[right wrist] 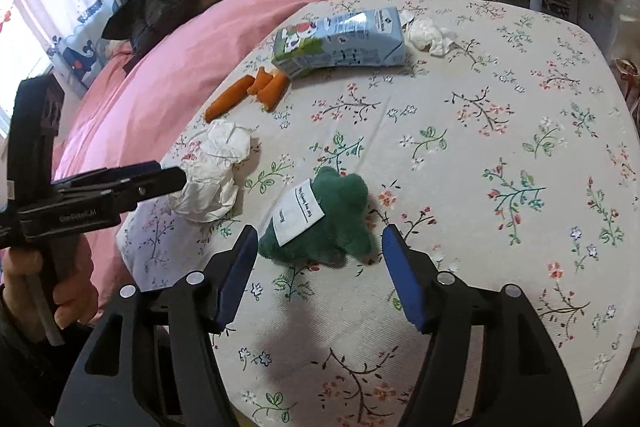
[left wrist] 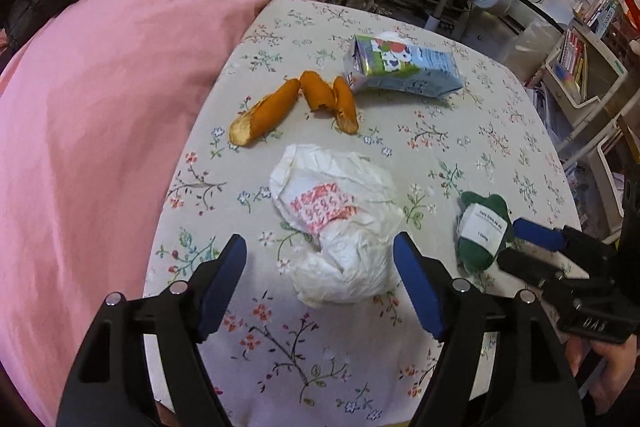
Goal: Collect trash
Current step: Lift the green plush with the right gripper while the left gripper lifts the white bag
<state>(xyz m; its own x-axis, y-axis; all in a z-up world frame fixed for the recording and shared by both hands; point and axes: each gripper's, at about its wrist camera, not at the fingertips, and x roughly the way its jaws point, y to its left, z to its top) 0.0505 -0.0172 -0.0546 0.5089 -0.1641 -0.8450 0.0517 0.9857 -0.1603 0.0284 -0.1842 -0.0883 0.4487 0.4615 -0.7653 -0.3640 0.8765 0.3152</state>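
We see a matt printed-cloth table cover (left wrist: 460, 147), crumpled thin paper wrapper (left wrist: 336, 223), glossy carton (left wrist: 404, 69), fuzzy green plush (right wrist: 332, 223) with paper tag (right wrist: 298, 211), matt leathery peels (left wrist: 296, 107).

Two close, downward views, shared table (left wrist: 480, 131)

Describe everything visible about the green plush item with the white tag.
The green plush toy looks like soft, fuzzy fabric with lobed edges, and a white printed tag lies across its top. It lies flat on the floral tablecloth, right of the crumpled white wrapper. The right claw is open around its near edge, not gripping.
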